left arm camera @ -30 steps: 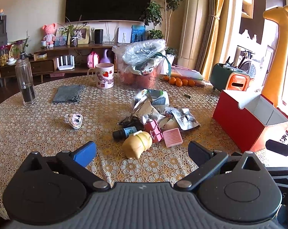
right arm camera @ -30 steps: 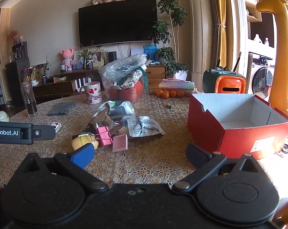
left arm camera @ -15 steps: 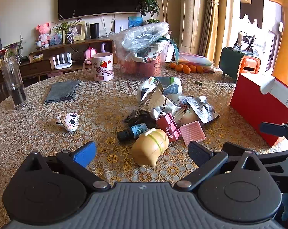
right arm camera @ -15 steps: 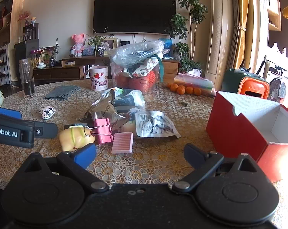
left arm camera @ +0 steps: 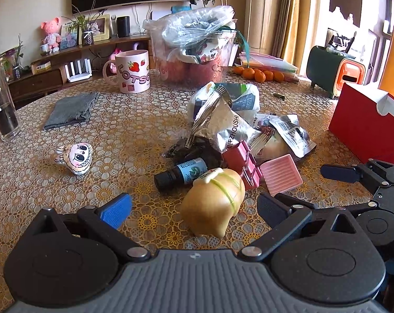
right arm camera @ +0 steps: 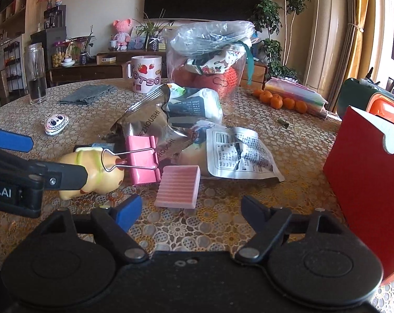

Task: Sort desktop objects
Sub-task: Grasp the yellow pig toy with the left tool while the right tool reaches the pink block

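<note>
Both grippers have been brought down and in toward the clutter since a second ago, and the pile now fills far more of each view. The left gripper [left arm camera: 194,206] is held wide apart, with the yellow pig figurine [left arm camera: 213,203] framed between its fingers but not touched by either pad. The right gripper [right arm camera: 190,207] is seen with its jaws closing; nothing is pinched yet, and the pink ribbed tile [right arm camera: 178,190] lies just ahead of the gap, on the table.

A twin pickup looks to be lined up here. For the left side, the figurine should be straddled squarely across its rounded body, low enough that the smooth, glossy surface is not squeezed out upward. For the right, the tile is flat and thin, so the tips would need to be dropped right to the lace tablecloth [left arm camera: 123,120] and the tile caught by its edges.

The figurine is seen lying on its side, pale yellow with green stripes, touching the pink binder clip [right arm camera: 142,159], whose wire handle rests over it. That clip may be dragged along if the lift is rushed. The small dark bottle [left arm camera: 182,172] lies just behind. The open red box [right arm camera: 366,180], likely the destination, stands to the right, well apart from the pile.
</note>
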Demonstrator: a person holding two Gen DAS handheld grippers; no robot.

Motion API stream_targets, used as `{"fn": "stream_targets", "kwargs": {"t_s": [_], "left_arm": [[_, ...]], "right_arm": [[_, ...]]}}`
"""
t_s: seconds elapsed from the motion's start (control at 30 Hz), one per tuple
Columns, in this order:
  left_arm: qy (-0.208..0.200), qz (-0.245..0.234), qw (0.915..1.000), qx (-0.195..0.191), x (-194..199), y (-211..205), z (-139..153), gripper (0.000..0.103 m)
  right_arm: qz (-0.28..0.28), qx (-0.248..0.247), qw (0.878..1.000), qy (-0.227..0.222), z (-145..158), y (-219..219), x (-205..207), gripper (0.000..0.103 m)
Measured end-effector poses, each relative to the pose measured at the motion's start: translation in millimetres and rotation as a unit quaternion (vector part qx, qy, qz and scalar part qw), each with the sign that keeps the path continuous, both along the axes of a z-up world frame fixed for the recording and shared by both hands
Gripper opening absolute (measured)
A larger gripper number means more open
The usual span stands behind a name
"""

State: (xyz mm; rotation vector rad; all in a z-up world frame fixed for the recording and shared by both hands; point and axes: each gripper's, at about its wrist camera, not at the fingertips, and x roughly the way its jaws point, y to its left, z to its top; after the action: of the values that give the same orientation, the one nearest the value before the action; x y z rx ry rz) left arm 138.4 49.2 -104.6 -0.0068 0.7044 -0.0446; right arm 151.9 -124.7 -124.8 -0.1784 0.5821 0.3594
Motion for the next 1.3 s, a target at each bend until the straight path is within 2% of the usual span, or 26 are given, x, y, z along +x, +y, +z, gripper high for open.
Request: {"fn": "stream_targets", "kwargs": {"t_s": [0.3, 0.47, 0.57, 0.67, 0.77, 0.93, 1.3], "left_arm": [[0.009, 0.001, 1.0000, -0.002, 10, 0, -9, 0.092], [0.005, -0.005, 1.0000, -0.003, 13, -3, -10, 0.091], [0.006, -0.012, 0.9999, -0.006, 15, -4, -10, 0.069], [0.010, -0.014, 0.9998, -0.005, 16, -5, -10, 0.064], [0.009, -0.024, 0.9997, -0.006, 15, -6, -9, 0.054], [0.013, -0.029, 0.9995, -0.001, 14, -7, -8, 0.051], [0.020, -0.017, 0.9996, -0.009, -4, -8, 1, 0.049]], "right_arm": [[0.015, 0.000, 1.000, 0.013, -10, 8, 14, 0.067], [0.023, 0.002, 1.000, 0.011, -9, 11, 15, 0.062], [0.024, 0.008, 1.000, 0.015, -9, 11, 18, 0.060], [0.029, 0.005, 0.999, 0.013, -9, 13, 18, 0.055], [0.028, 0.004, 1.000, 0.012, -9, 14, 17, 0.053], [0.034, 0.006, 0.999, 0.016, -8, 16, 15, 0.041], [0.013, 0.019, 1.000, 0.020, -1, 0, 4, 0.040]]}}
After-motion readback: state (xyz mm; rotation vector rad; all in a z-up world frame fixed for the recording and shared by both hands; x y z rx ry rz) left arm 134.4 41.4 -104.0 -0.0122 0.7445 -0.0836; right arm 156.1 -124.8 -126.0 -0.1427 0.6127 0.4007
